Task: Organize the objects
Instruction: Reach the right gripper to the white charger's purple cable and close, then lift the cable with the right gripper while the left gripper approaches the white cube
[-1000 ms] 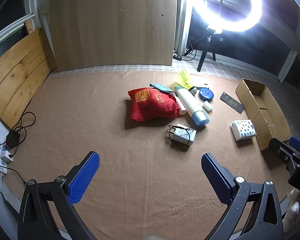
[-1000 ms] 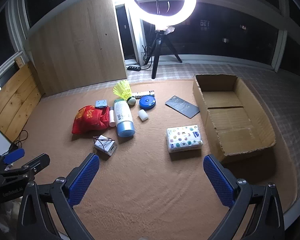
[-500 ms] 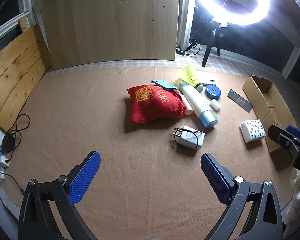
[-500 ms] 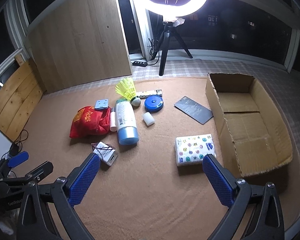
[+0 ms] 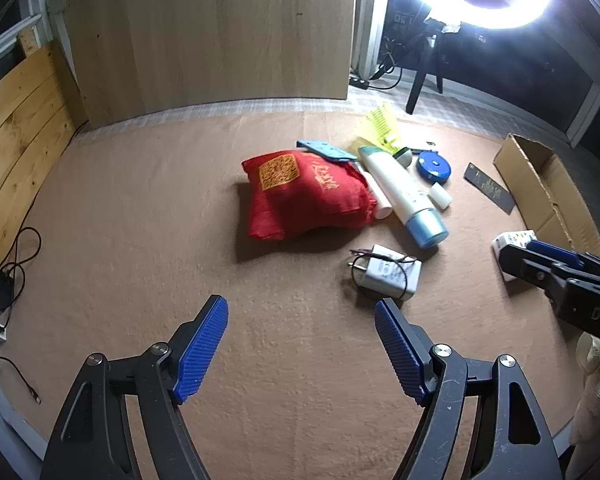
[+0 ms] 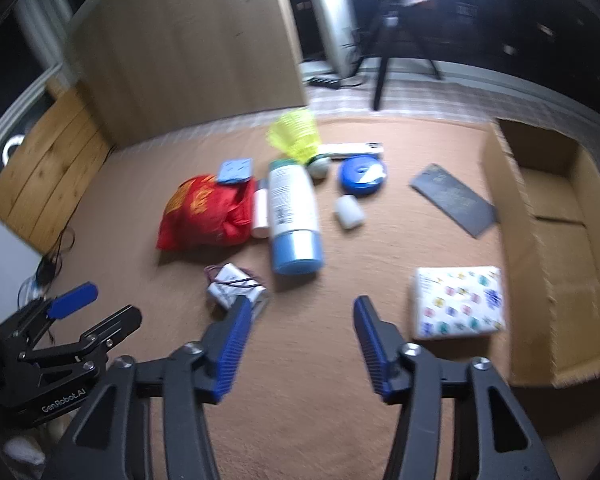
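Our left gripper [image 5: 300, 344] hangs over the brown carpet [image 5: 140, 220]. Its jaws are closing, with nothing between them. Our right gripper [image 6: 300, 338] is closing too, and it holds nothing.

Just past the left gripper lies a white charger [image 5: 386, 273] with its cord wrapped around it. Behind it, near the middle of the carpet, sits a red bag [image 5: 304, 196], puffy and shut; we cannot tell what is inside. A small blue card [image 5: 326, 151] rests on its far edge.

Beside the bag lies a long white bottle [image 6: 293, 216]. It lies flat, blue cap toward us, other end toward the far edge. A yellow shuttlecock [image 6: 296, 136] lies just behind it.

At the right edge of the carpet is a cardboard box [image 6: 556, 248], open on top. A white dotted pack [image 6: 458, 302] lies just beside it.
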Motion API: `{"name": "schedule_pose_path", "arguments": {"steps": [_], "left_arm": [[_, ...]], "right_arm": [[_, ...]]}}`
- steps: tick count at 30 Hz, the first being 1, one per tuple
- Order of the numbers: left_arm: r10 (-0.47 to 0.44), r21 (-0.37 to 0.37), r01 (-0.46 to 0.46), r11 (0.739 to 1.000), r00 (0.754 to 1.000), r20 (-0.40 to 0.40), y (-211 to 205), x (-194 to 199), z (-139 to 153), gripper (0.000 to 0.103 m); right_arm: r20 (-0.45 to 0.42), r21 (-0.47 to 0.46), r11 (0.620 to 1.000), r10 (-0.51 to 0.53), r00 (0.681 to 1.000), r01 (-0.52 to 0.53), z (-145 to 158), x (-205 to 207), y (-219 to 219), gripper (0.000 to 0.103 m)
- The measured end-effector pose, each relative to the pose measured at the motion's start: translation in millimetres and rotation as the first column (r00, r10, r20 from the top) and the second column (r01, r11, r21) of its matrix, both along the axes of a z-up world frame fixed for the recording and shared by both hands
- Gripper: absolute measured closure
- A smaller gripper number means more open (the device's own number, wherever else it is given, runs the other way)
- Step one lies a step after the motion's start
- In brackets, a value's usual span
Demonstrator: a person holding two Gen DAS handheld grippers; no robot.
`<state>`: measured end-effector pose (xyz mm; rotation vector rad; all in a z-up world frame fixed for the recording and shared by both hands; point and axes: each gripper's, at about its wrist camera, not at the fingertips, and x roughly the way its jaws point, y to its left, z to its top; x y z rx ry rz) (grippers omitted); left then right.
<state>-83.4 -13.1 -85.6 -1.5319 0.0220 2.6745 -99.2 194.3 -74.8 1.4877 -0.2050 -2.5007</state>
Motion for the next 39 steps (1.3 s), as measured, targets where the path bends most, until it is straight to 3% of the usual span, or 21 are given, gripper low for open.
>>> {"name": "schedule_pose_path", "arguments": {"steps": [8,15,18,20,22,31,39], "left_arm": [[0.072,0.013,-0.072,0.997,0.997,0.02,-29,5,-12,0.024],[0.146,0.032,-0.147,0.989,0.989,0.03,-62,18,-19,0.024],[0.173,0.04,-0.175,0.984,0.984,0.039,-74,22,-24,0.025],[0.185,0.043,-0.187,0.981,0.982,0.045,-80,25,-27,0.028],[0.192,0.046,-0.195,0.98,0.98,0.052,-84,26,-29,0.029],[0.191,0.053,-0.194,0.98,0.98,0.053,-83,26,-29,0.03],[0.124,0.05,-0.127,0.991,0.991,0.054,-55,20,-27,0.031]], "right_arm": [[0.046,0.075,0.975,0.209,0.977,-0.212,-18,-23,-57,0.06],[0.091,0.196,0.934,0.286,0.954,-0.299,-36,-38,-87,0.061],[0.109,0.238,0.918,0.299,0.948,-0.316,-44,-44,-96,0.075],[0.098,0.25,0.916,0.299,0.949,-0.314,-44,-48,-97,0.082],[0.098,0.246,0.923,0.279,0.955,-0.294,-42,-51,-95,0.099],[0.059,0.104,0.973,0.203,0.978,-0.208,-18,-40,-66,0.1],[0.054,0.084,0.99,0.109,0.993,-0.113,-18,-22,-32,0.1]]}}
